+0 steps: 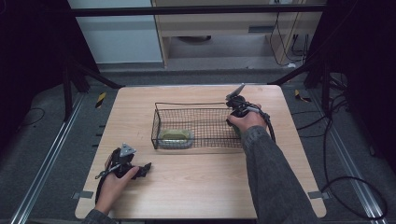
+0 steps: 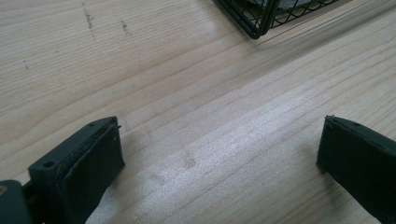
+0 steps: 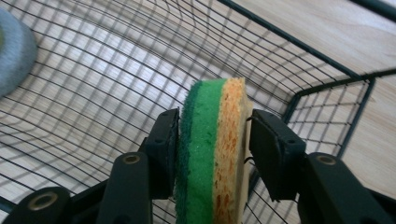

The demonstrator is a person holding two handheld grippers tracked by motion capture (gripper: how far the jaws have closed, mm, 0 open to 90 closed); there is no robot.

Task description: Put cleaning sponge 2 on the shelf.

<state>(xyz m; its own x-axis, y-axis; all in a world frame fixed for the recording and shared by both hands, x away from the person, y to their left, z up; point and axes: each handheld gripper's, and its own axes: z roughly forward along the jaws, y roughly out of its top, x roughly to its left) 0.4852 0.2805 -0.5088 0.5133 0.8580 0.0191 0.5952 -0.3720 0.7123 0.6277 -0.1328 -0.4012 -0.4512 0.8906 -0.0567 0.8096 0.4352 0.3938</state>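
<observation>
A black wire basket (image 1: 201, 105) stands at the table's middle. In its left end lies a grey pad with a yellowish top (image 1: 175, 137), whose grey edge (image 3: 14, 56) appears at the far left of the right gripper view. My right gripper (image 1: 233, 116) is at the basket's right end, over its wire floor (image 3: 93, 93). It (image 3: 212, 133) is shut on a green-and-yellow sponge (image 3: 219, 107) held on edge between the jaws. My left gripper (image 1: 144, 168) rests on the table at the front left, open (image 2: 219, 149), with bare wood between its jaws.
A corner of the basket (image 2: 254, 23) lies ahead of the left gripper. The wooden table (image 1: 196, 182) has bare wood in front of and to both sides of the basket. Black frame struts (image 1: 93, 74) rise behind the far corners, and cables (image 1: 336, 140) trail on the floor at the right.
</observation>
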